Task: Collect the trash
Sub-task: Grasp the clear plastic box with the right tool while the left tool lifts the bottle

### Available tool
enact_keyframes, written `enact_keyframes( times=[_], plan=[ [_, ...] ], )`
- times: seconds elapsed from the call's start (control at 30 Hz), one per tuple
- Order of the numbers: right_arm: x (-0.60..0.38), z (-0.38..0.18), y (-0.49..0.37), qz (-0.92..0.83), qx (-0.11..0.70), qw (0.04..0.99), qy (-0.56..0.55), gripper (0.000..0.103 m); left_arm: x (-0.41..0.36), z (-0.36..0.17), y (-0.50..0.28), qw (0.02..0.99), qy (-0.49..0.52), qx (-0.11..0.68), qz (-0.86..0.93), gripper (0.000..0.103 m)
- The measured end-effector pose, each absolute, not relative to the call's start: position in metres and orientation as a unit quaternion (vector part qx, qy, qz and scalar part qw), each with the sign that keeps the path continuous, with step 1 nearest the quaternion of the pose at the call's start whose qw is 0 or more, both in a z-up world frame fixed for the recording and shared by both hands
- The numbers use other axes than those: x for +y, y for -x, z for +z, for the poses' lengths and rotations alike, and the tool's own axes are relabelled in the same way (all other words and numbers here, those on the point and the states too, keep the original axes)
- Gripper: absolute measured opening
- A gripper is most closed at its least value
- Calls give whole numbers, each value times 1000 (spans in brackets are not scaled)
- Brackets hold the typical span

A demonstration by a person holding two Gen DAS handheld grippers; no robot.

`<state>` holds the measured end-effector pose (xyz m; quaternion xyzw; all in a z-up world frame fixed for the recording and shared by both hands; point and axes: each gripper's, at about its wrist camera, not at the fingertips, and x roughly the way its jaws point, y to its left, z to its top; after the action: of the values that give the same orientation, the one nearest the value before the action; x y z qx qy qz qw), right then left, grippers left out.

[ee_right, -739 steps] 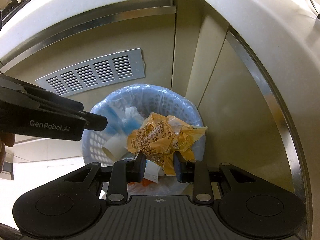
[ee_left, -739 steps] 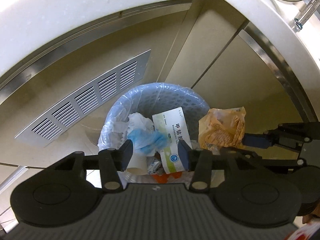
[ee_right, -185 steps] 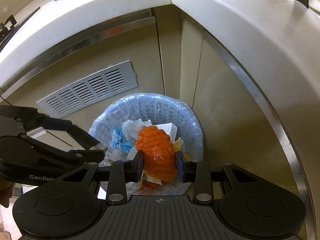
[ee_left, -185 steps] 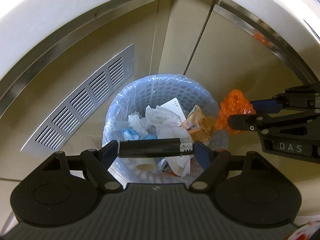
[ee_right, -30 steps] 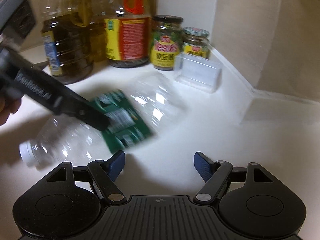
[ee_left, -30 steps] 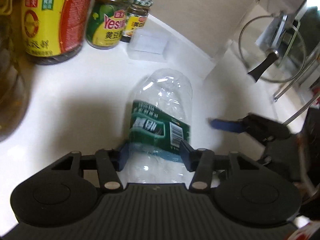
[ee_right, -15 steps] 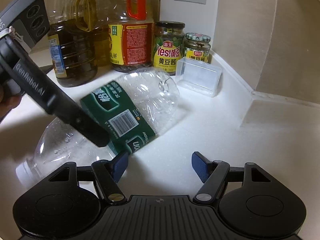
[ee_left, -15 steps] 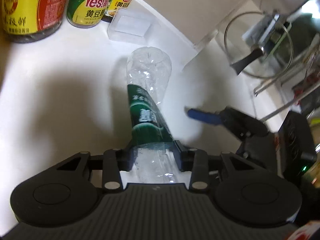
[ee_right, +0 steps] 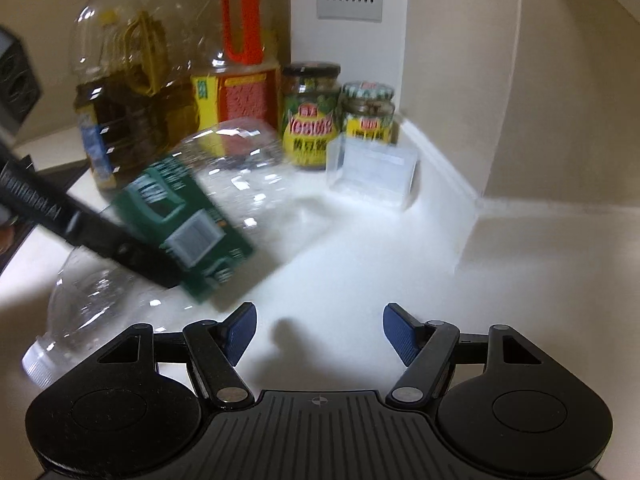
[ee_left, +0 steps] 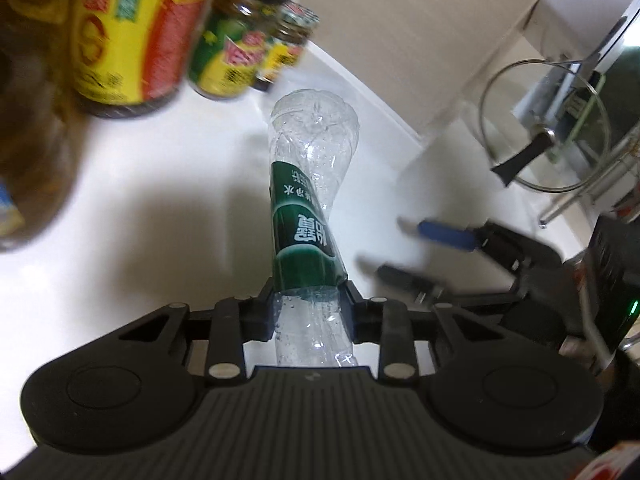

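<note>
A clear plastic bottle (ee_left: 308, 216) with a green label is squeezed flat at its middle between the pads of my left gripper (ee_left: 310, 300), which is shut on it. The bottle's base points away from me, toward the jars. In the right wrist view the same bottle (ee_right: 224, 200) hangs tilted just above the white counter (ee_right: 360, 264), white cap low at the left, with a left gripper finger (ee_right: 120, 248) across it. My right gripper (ee_right: 318, 328) stands open to the bottle's right with nothing between its blue pads. In the left wrist view the right gripper (ee_left: 384, 242) is blurred.
Large oil bottles (ee_right: 116, 120) and two sauce jars (ee_right: 310, 120) line the back corner of the counter. A small clear plastic box (ee_right: 372, 172) sits by the wall. A glass pot lid (ee_left: 540, 128) leans in a rack at the right.
My left gripper has closed on the bottle and crushed its middle narrow. The bottle has come up off the counter and tilted. My right gripper has stayed open in about the same place.
</note>
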<state>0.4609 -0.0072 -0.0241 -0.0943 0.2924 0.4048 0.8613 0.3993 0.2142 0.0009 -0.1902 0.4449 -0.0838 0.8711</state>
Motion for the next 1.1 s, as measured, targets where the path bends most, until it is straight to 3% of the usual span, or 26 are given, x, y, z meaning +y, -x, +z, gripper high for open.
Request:
enact_keyframes(
  times=[0.23, 0.33, 0.67, 1.1],
  plan=[
    [28, -4, -510, 355, 288, 888, 47, 72, 239, 22, -390, 886, 152, 437, -25, 29],
    [50, -5, -532, 321, 294, 900, 25, 82, 248, 28, -386, 889, 139, 437, -5, 29],
    [97, -19, -566, 233, 297, 926, 5, 87, 260, 33, -395, 894, 95, 437, 16, 29],
    [107, -36, -589, 223, 299, 928, -1, 85, 257, 30, -395, 894, 97, 437, 14, 29]
  ],
)
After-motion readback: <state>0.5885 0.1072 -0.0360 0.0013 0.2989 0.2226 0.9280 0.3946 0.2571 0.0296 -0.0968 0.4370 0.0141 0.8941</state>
